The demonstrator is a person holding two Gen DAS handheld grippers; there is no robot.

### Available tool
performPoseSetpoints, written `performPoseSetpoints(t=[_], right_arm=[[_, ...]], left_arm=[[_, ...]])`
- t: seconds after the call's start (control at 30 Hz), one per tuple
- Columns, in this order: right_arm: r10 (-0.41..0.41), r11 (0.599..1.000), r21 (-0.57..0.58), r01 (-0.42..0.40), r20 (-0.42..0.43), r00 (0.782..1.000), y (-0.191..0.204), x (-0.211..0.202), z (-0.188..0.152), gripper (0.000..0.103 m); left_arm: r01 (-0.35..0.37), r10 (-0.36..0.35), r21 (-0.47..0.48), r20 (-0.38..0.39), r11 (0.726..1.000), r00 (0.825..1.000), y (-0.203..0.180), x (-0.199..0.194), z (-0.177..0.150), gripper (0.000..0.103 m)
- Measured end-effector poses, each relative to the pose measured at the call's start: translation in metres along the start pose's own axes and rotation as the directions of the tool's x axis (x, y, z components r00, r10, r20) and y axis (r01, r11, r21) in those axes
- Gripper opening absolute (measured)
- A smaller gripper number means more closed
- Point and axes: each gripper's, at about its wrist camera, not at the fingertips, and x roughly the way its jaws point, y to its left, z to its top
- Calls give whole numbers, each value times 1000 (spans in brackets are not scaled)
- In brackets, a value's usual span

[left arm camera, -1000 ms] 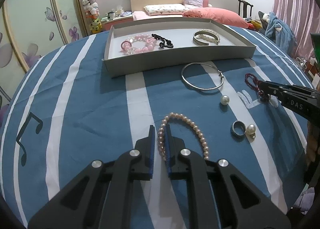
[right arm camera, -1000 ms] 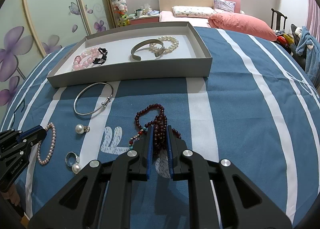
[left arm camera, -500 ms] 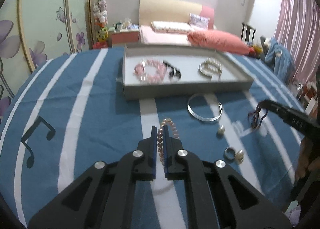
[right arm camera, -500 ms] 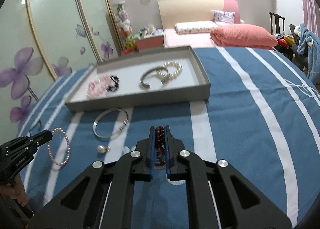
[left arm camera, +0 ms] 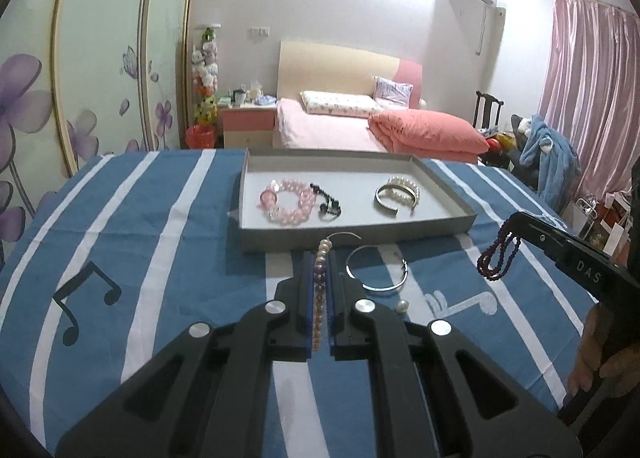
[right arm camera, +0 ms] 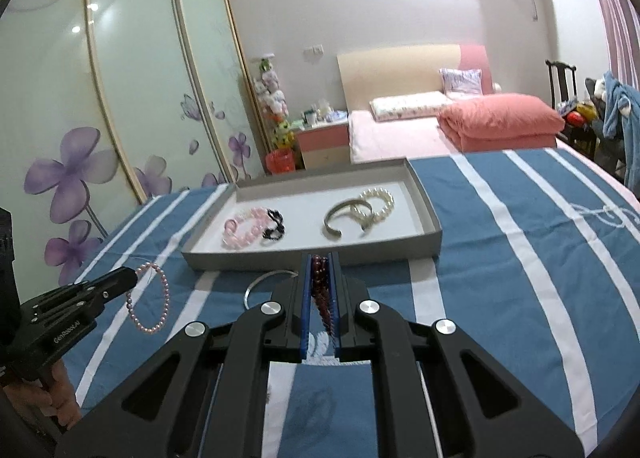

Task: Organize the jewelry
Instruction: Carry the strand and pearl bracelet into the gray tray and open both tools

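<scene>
My left gripper point(left arm camera: 319, 258) is shut on a pink pearl bracelet point(left arm camera: 319, 282), held above the striped cloth; the bracelet hangs from the gripper in the right wrist view point(right arm camera: 150, 300). My right gripper point(right arm camera: 319, 262) is shut on a dark red bead bracelet point(right arm camera: 320, 286), which dangles in the left wrist view point(left arm camera: 498, 258). A grey tray point(left arm camera: 360, 236) ahead holds a pink bead bracelet point(left arm camera: 288, 201), a black bead piece point(left arm camera: 328, 203), a silver cuff point(left arm camera: 388, 199) and a white pearl bracelet point(left arm camera: 406, 187).
A silver bangle point(left arm camera: 376, 270) and a loose pearl point(left arm camera: 402, 306) lie on the blue and white striped cloth point(left arm camera: 160, 258) in front of the tray. A bed, a nightstand and a wardrobe stand behind the table.
Both grippers have closed on their bracelets and lifted them off the cloth, rising and moving toward the tray. The ring and one pearl earring have left the view.
</scene>
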Motion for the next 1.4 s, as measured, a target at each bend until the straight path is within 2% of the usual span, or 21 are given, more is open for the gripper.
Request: performPoseSetpoints(t=[0.3, 0.7, 0.97, 1.23, 1.4], right_arm=[[-23, 999, -45, 29, 117, 993, 15, -17, 6, 9], [-55, 990, -111, 88, 266, 962, 31, -34, 14, 9], [-61, 986, -126, 106, 318, 946, 32, -33, 21, 9], [-76, 984, -126, 130, 366, 928, 32, -19, 38, 9], [-93, 981, -127, 147, 360, 928, 27, 1, 45, 9]], left_arm=[[-33, 32, 17, 91, 999, 995, -10, -19, 9, 6], [-54, 49, 21, 179, 998, 983, -19, -34, 21, 6], [-64, 56, 31, 216, 997, 975, -24, -33, 34, 6], [-77, 71, 15, 250, 997, 966, -23, -14, 57, 6], [-76, 73, 5, 248, 997, 966, -21, 5, 72, 6]])
